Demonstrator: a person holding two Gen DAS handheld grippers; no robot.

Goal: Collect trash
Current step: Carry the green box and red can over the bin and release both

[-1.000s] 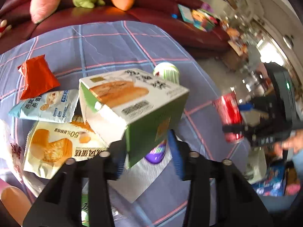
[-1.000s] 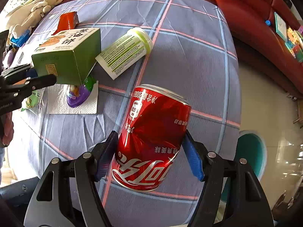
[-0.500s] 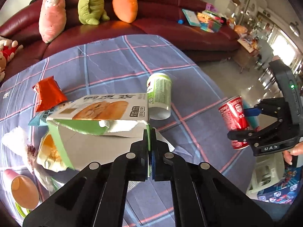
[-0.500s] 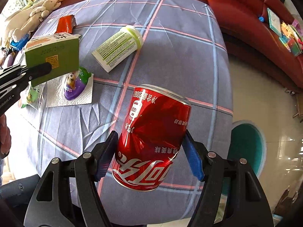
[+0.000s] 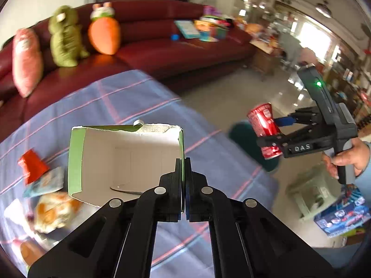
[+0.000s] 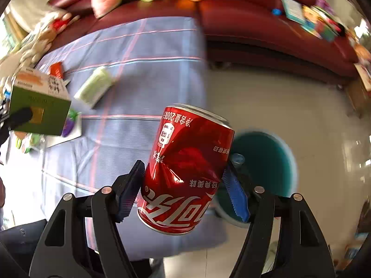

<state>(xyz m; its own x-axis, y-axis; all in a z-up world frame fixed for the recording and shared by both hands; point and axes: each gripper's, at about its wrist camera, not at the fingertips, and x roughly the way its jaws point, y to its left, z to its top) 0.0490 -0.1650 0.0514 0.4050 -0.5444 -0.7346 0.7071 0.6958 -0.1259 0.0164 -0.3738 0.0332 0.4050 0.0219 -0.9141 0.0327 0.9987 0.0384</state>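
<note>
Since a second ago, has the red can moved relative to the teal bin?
Yes. In the right wrist view the red can, clamped in the right gripper, has come off the table edge and now overlaps the teal bin on the floor.

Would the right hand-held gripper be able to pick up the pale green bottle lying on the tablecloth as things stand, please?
Probably not yet: the right hand-held gripper is shut on the red can, so nothing more fits, though the bottle itself lies uncovered.
</note>
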